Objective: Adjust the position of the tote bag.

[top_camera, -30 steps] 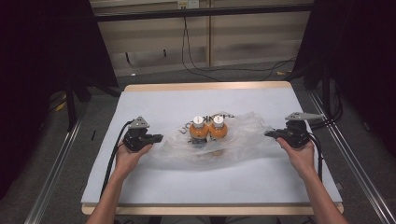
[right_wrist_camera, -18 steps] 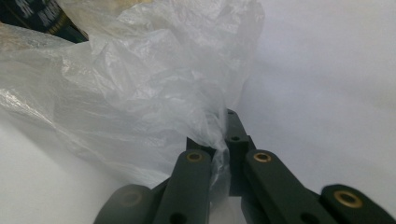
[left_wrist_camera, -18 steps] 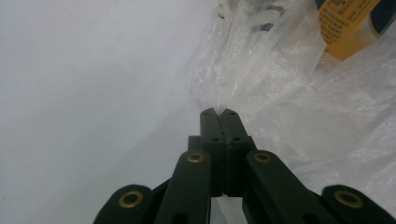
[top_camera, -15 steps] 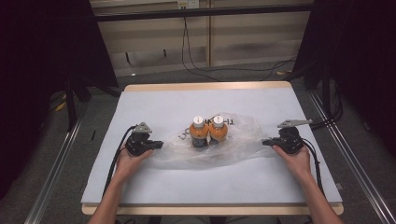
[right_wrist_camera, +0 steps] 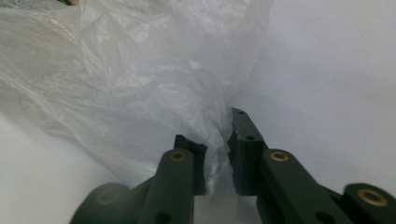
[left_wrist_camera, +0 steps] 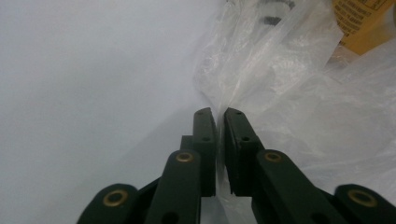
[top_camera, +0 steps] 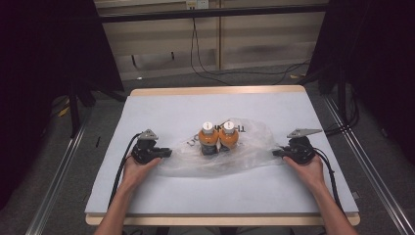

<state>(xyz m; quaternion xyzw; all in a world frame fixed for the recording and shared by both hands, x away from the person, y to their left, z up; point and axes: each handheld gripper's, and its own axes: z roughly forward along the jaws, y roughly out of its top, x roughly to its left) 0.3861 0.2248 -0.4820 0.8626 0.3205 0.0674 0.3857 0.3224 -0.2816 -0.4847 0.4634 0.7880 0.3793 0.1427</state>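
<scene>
We hold a crumpled clear plastic bag (top_camera: 222, 154) at both ends, flat on the white-topped bench (top_camera: 176, 105).

Our left hand-held gripper (top_camera: 166, 152) sits at the bag's left end; in the left gripper view its black jaws have just been parting slightly, a narrow slit between them with a fold of the film (left_wrist_camera: 261, 93) caught in it. Our right hand-held gripper (top_camera: 276, 152) sits at the bag's right end; its jaws have likewise just been opening, and in the right gripper view the gathered plastic (right_wrist_camera: 140, 84) lies in the gap, seemingly loose between the pads. Between the two, inside the bag, stand two orange bottles with white caps (top_camera: 219, 137), upright and touching each other.
</scene>
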